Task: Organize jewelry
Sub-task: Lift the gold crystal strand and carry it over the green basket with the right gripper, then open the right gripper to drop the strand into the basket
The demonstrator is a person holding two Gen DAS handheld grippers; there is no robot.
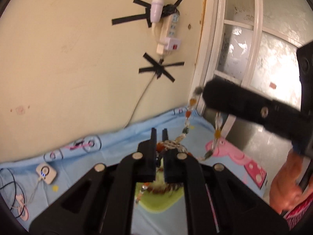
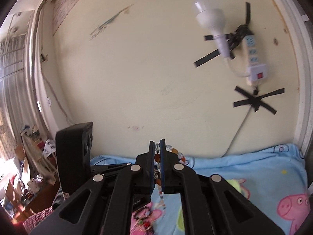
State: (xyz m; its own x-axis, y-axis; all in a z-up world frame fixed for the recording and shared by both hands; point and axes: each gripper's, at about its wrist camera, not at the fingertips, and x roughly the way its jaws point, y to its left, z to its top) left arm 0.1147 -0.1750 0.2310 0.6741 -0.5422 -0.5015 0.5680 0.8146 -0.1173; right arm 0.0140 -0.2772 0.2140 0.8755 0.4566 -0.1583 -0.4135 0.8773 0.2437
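While the beaded necklace hangs stretched above the blue cartoon bedsheet, the left gripper pinches one end and the right gripper clamps the other; more jewelry lies on the sheet below.

Nothing here reads clearly to me. Up and far left of my right gripper, a paper sheet on the wall carries lines too blurred to read. A few pale letters on a black part below its jaws are unreadable too.
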